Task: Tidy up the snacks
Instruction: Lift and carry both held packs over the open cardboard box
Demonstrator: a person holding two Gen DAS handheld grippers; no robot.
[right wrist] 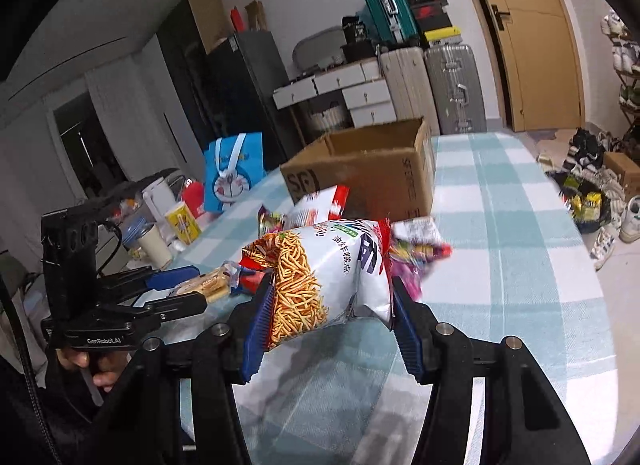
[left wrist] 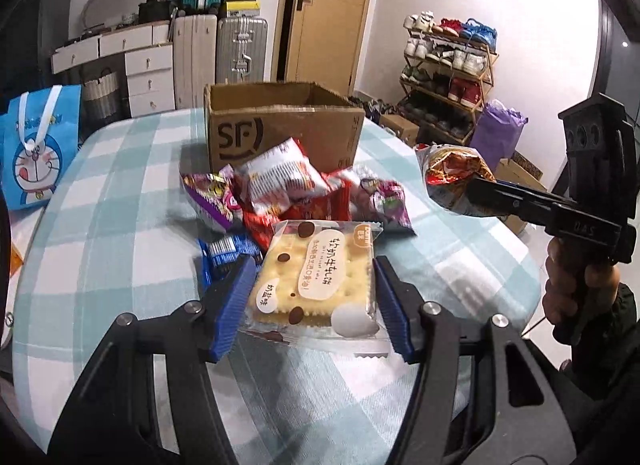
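Two grippers, each clamped on snack, both held above checked tablecloth [left wrist: 120, 193]. Left gripper [left wrist: 312, 301]: blue pads pinched on cracker pkt [left wrist: 316, 277]. Right gripper [right wrist: 332, 317]: fried-noodle bag [right wrist: 320, 277] squeezed betw. pads. Snack pile [left wrist: 296, 193] heaped against front of open cardboard box [left wrist: 280, 125].

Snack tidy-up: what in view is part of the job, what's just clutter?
Job:
left gripper holding cracker pack
right gripper holding fried-noodle bag
snack pile
cardboard box

Clutter:
blue cartoon bag
suitcases
shoe rack
yellow carton
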